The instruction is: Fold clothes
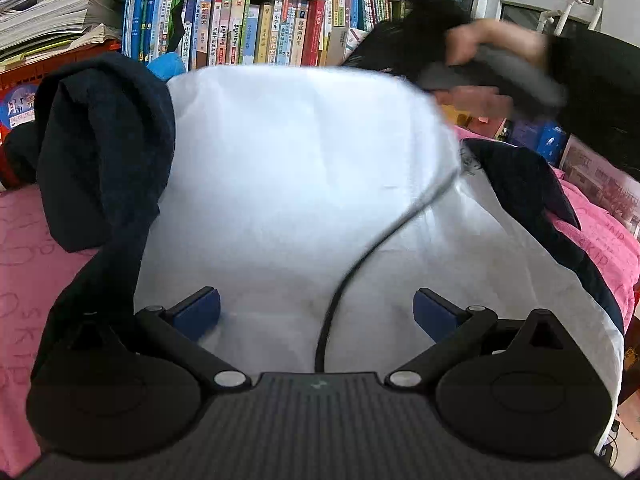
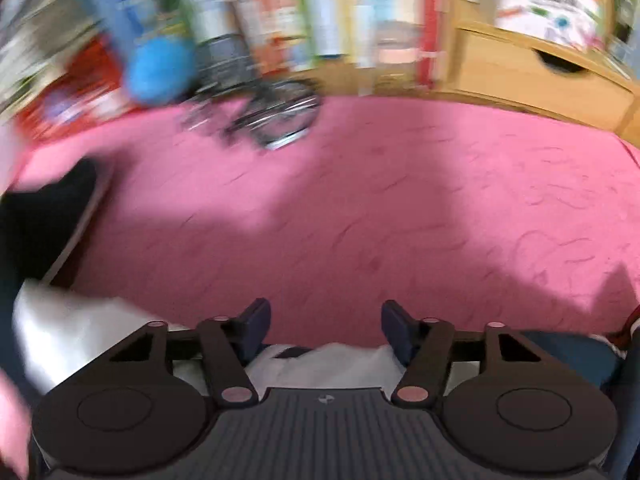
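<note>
— On the pink cover [image 1: 24, 240], what lies in front of you?

— A white shirt [image 1: 288, 184] with dark sleeves. It is spread over the cover, right ahead of my left gripper [image 1: 316, 312]. One sleeve [image 1: 100, 152] is bunched up in a heap on the left side of the shirt; the other sleeve [image 1: 532, 200] runs down its right edge.

— What is your left gripper doing?

— It hangs just over the white cloth with its jaws spread wide. Nothing sits between the blue pads [image 1: 200, 312]. A black cable [image 1: 360, 256] trails across the shirt from under the gripper.

— And the right one?

— My right gripper [image 2: 326, 322] points down at bare pink cover [image 2: 400, 200], jaws parted about halfway, with nothing gripped. A bit of the shirt [image 2: 60, 340] shows at its lower left, and more white cloth lies just below the pads. From the left wrist I see my right hand [image 1: 492, 44] blurred, up at the far right of the shirt, wrapped around a grey handle [image 1: 504, 76].

— What is behind the bed?

— Books [image 1: 256, 28] stand in a row behind the shirt, with a paper stack [image 1: 52, 16] to the left. The right view is blurred; I make out something blue [image 2: 160, 72], a tangle of wire [image 2: 272, 116] on the cover, and a wooden drawer [image 2: 540, 80] further right.
</note>
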A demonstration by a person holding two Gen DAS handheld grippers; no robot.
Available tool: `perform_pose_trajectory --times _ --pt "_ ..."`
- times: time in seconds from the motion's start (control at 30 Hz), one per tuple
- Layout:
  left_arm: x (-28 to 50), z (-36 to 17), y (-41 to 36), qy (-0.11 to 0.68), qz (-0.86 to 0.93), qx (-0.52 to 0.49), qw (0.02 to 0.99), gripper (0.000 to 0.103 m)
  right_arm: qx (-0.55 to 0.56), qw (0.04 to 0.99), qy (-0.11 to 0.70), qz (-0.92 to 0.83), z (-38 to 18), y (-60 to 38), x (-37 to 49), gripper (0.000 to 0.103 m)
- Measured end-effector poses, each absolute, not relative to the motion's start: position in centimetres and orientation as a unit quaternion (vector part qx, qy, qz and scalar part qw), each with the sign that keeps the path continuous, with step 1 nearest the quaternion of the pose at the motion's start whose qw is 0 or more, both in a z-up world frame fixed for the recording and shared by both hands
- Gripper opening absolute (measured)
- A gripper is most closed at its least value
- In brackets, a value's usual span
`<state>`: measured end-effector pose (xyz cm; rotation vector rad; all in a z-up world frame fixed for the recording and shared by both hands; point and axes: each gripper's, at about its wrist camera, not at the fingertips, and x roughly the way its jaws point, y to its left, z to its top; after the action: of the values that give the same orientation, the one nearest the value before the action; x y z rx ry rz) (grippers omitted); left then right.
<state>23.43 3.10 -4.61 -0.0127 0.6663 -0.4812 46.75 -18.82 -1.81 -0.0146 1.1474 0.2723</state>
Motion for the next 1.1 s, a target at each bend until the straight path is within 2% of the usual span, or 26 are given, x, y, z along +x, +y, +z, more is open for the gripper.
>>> perform_pose_trajectory --times 0.07,0.17,0.43,0.47,0.53,0.57,0.6,0.73,0.77,0.83,0.87,0.9,1.0,1.1 --pt "23.5 -4.6 3.1 0.324 -0.233 -0.007 0.917 0.103 -0.038 0.818 0.543 0.184 -1.1 -17.1 43.3 0.056" --pt "23.5 -4.6 3.1 0.320 -0.232 -0.005 0.919 0.103 -0.112 0.803 0.540 0.227 -0.7 -15.4 37.0 0.055" --pt "23.2 -4.6 2.3 0.316 -0.229 0.014 0.920 0.103 -0.229 0.827 0.462 0.224 -2.2 -13.8 26.6 0.066" --pt "23.1 -4.5 2.3 0.316 -0.228 0.013 0.921 0.103 -0.231 0.832 0.455 0.218 -2.0 -13.7 26.4 0.069" --pt "23.3 -4.7 2.2 0.316 -0.228 0.011 0.921 0.103 -0.214 0.848 0.440 0.204 -0.9 -14.2 26.8 0.081" --pt "23.4 -4.7 2.2 0.316 -0.227 0.010 0.921 0.103 -0.207 0.857 0.430 0.196 -0.8 -14.7 27.4 0.095" --pt "23.4 -4.8 2.1 0.316 -0.227 0.009 0.921 0.103 -0.201 0.860 0.433 0.182 -1.2 -15.0 28.2 0.103" --pt "23.4 -5.1 1.7 0.315 -0.225 0.015 0.922 0.103 -0.167 0.849 0.475 0.160 -3.8 -15.9 30.6 0.102" --pt "23.4 -5.1 1.6 0.315 -0.224 0.016 0.922 0.103 -0.153 0.851 0.475 0.162 -4.2 -15.9 30.3 0.095" --pt "23.4 -5.2 1.7 0.314 -0.225 0.013 0.922 0.103 -0.151 0.866 0.446 0.170 -3.2 -15.5 29.0 0.058" --pt "23.4 -5.3 1.8 0.314 -0.226 0.011 0.922 0.103 -0.150 0.873 0.431 0.173 -2.8 -15.3 28.4 0.034" --pt "23.4 -5.3 1.9 0.313 -0.227 0.008 0.922 0.103 -0.154 0.880 0.416 0.172 -2.1 -15.1 27.7 0.018" --pt "23.4 -5.4 2.1 0.311 -0.229 0.002 0.922 0.103 -0.163 0.912 0.349 0.141 0.5 -14.9 27.7 0.012" --pt "23.2 -5.4 2.2 0.309 -0.230 -0.001 0.923 0.103 -0.166 0.959 0.219 0.074 4.8 -14.7 30.3 0.012"
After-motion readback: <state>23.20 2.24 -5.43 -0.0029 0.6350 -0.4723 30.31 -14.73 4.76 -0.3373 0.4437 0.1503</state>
